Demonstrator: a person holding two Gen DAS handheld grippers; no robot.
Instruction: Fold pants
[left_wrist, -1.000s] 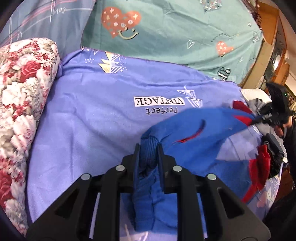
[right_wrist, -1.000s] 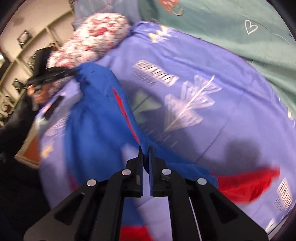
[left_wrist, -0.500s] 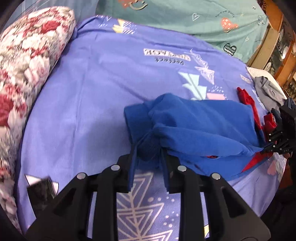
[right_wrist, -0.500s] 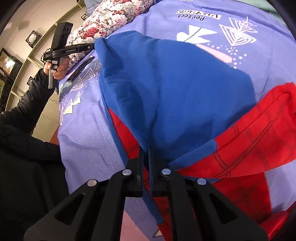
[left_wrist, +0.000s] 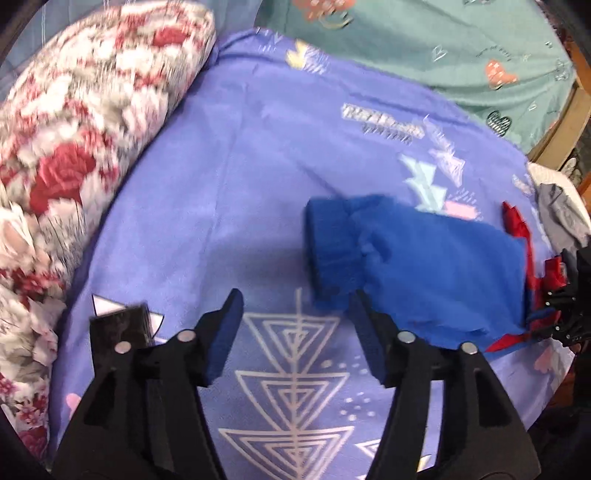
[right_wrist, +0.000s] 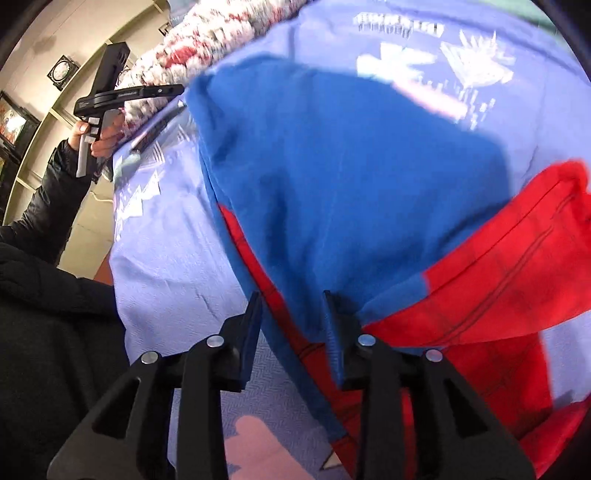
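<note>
Left wrist: left tongs (left_wrist: 297, 317) opening, empty; right tongs (right_wrist: 291, 314) opening over pants (right_wrist: 351, 184)

Pants (left_wrist: 424, 266) on bedsheet (left_wrist: 258, 184); pillow (left_wrist: 74, 129) to left, quilt (left_wrist: 443, 48) behind.

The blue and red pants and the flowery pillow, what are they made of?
The pants look like soft, matte knit cloth, maybe cotton: they drape limply and the cuff is ribbed. The pillow seems to be printed woven fabric over plump stuffing, since it bulges roundly; the blur hides its weave.
</note>
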